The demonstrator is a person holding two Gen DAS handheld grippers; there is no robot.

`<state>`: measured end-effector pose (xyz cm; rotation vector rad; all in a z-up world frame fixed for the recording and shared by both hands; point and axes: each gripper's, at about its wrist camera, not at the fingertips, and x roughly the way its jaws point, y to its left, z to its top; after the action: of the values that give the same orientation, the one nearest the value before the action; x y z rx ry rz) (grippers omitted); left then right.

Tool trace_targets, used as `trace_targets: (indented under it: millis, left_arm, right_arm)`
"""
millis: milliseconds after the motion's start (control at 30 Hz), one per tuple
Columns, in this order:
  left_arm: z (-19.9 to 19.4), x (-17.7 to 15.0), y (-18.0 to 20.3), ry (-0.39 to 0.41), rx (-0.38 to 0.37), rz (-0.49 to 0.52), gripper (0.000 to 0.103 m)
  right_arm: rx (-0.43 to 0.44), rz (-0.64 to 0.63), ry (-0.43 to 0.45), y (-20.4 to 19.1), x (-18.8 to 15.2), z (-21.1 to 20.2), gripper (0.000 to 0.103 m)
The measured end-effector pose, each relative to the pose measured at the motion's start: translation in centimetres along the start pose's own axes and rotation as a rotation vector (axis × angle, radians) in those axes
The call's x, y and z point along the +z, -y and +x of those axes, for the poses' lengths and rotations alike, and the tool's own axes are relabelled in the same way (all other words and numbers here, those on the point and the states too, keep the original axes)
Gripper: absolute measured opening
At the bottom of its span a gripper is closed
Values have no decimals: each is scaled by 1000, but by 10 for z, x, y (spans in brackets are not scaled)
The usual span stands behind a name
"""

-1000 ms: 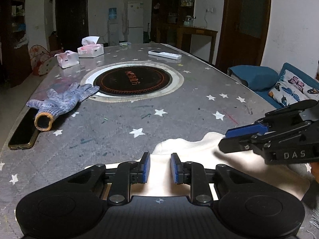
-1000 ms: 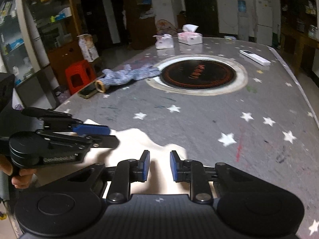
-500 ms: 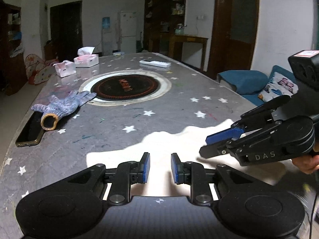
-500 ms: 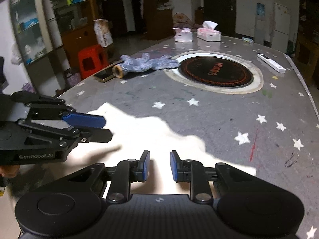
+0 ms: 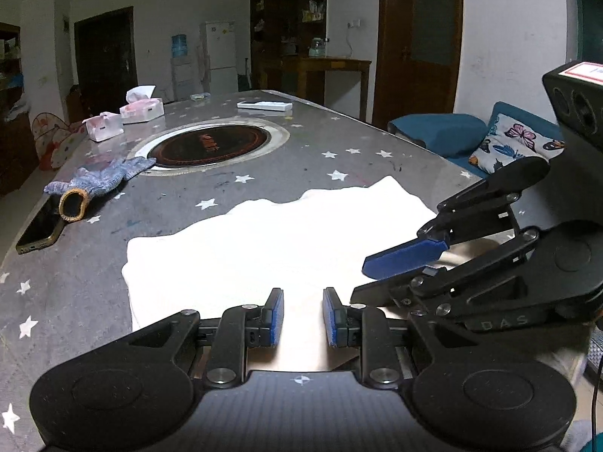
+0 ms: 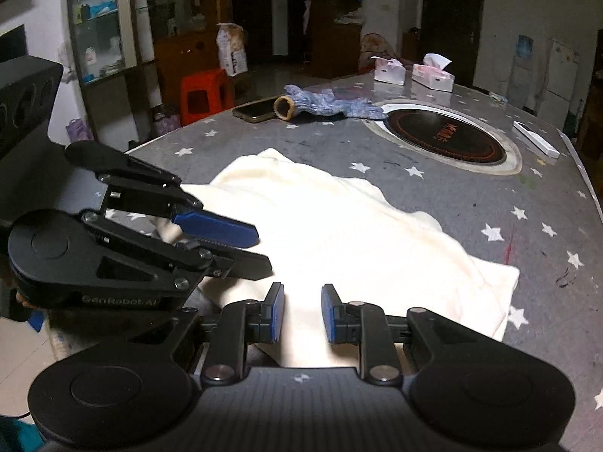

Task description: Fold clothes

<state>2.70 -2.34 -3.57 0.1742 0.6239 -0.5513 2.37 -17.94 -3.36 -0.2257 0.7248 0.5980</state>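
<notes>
Grippers sit nearest in both wrist views, each black with blue pads; the left gripper [image 5: 302,316] has its jaws parted with a clear gap and nothing between them, poised over the near edge of a cream-white garment [image 5: 271,241]; the right gripper [image 6: 302,313] is likewise parted and holds nothing, also above the garment's near edge; seen from the left wrist, the right gripper reaches in from the right side with its fingers apart over the cloth, and whether its lower finger touches the fabric cannot be told; the garment lies spread flat on the near part of a grey table [image 5: 264,162] printed with white stars, its far edge uneven and one corner pointing toward the table's right rim; beyond it on the left lie a dark phone [image 5: 37,228] at the table edge and, just beside it, a blue-grey knit glove [image 5: 98,180] with a tan cuff; farther on, a round dark cooktop [image 5: 207,145] is set into the table's middle; past that stand two pink-and-white tissue boxes [image 5: 141,109] and a white remote control [image 5: 264,105]; a red plastic stool [image 6: 205,92] stands on the floor beyond the table.
</notes>
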Motion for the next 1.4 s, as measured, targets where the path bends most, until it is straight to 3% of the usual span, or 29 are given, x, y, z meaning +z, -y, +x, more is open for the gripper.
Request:
trace_targets:
  millis: [567,1000,1267,1400]
  left_arm:
    - [-1,-3,1,12,18,-4,25]
    - [-7,0,5,18,39,-3,25]
    - [-16,2,27,53,-25,20,26]
    - [-11,-4,26,35,-42,-8,25]
  right_arm:
    - [-46,13,35,-2,-25,-38,20]
    - [-88,80,39,18,-41,-64,20]
    - [-108,125,80,39,-23,-61,20]
    - [-92,181,51,51,-23,-42,20]
